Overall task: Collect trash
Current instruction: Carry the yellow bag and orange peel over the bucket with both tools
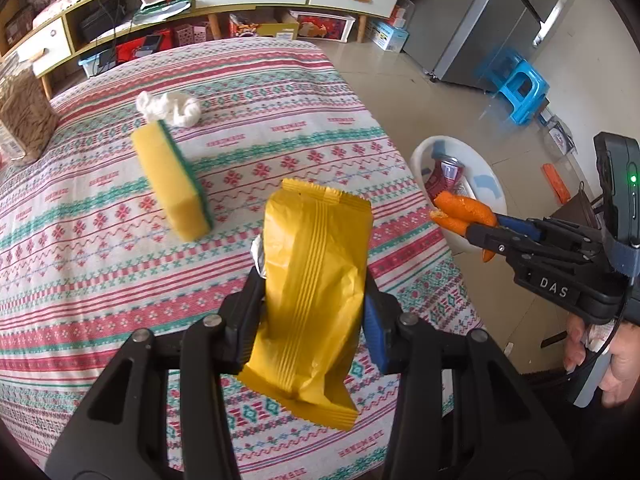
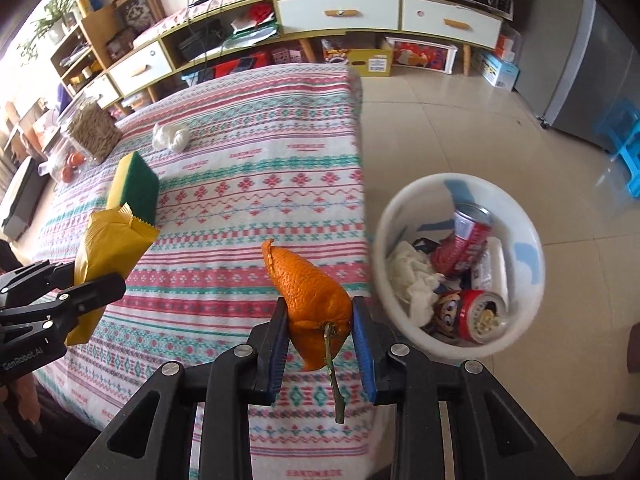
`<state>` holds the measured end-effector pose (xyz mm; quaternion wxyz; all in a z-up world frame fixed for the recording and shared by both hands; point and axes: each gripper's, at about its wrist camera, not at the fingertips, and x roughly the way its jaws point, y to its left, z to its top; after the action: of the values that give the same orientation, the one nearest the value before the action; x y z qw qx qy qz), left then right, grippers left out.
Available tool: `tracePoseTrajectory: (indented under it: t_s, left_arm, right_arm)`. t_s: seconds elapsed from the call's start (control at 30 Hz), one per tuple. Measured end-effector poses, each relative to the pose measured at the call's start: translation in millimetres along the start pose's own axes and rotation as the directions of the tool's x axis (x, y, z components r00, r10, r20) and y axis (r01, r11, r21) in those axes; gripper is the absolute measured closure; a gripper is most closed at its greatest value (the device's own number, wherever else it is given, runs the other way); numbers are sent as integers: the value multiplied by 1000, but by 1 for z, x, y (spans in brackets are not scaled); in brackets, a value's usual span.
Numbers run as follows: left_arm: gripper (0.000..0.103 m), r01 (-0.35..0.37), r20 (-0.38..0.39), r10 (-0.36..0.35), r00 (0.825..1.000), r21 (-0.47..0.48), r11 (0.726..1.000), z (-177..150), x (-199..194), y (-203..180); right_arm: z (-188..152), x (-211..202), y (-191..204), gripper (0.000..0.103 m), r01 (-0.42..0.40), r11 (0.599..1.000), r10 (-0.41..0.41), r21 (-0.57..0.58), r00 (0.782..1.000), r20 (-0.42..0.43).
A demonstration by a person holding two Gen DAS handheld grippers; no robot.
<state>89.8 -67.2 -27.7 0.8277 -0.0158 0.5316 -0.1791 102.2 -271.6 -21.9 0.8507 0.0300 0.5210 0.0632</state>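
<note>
My left gripper (image 1: pixel 314 312) is shut on a yellow snack wrapper (image 1: pixel 316 280) and holds it above the patterned tablecloth (image 1: pixel 100 280). The wrapper also shows in the right wrist view (image 2: pixel 108 256). My right gripper (image 2: pixel 318 332) is shut on an orange peel (image 2: pixel 312 296) with a green stem, held over the table's right edge. The peel also shows in the left wrist view (image 1: pixel 464 212). A white bin (image 2: pixel 532 280) on the floor to the right holds red cans and crumpled tissue. A crumpled white tissue (image 1: pixel 170 108) lies at the table's far side.
A yellow and green sponge (image 1: pixel 172 184) lies on the table near the tissue. A clear jar of brown sticks (image 1: pixel 24 116) stands at the table's far left. A blue stool (image 1: pixel 520 92) and a grey fridge (image 1: pixel 492 20) stand beyond the bin. A low cabinet (image 2: pixel 340 12) runs behind the table.
</note>
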Motion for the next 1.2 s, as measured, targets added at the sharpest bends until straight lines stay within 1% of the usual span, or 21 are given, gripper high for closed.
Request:
tracePoseTrajectory:
  t_s: [0.33, 0.47, 0.6, 0.7, 0.83, 1.03, 1.2]
  left_arm:
    - [56, 8, -19, -6, 1000, 72, 997, 19, 20, -48]
    - [56, 31, -28, -29, 999, 80, 996, 31, 33, -70]
    - [56, 49, -38, -45, 998, 114, 992, 44, 51, -100]
    - [56, 59, -48, -53, 997, 143, 988, 52, 66, -122]
    - [56, 56, -59, -46, 997, 176, 983, 60, 81, -146]
    - [56, 37, -65, -24, 998, 206, 978, 71, 99, -161]
    - [56, 24, -51, -12, 999, 234, 972, 74, 107, -170]
  right_arm:
    - [-5, -20, -71, 72, 34, 993, -37, 113, 999, 24]
    - [-5, -24, -97, 72, 48, 987, -52, 152, 998, 22]
    - [-4, -26, -119, 72, 50, 979, -56, 196, 998, 21]
    - [-4, -29, -133, 72, 51, 974, -59, 221, 998, 26]
    - [-5, -34, -148, 72, 56, 968, -67, 243, 997, 33]
    - [-11, -36, -168, 72, 66, 959, -77, 274, 997, 28]
    - [-15, -33, -178, 72, 78, 954, -85, 288, 996, 10]
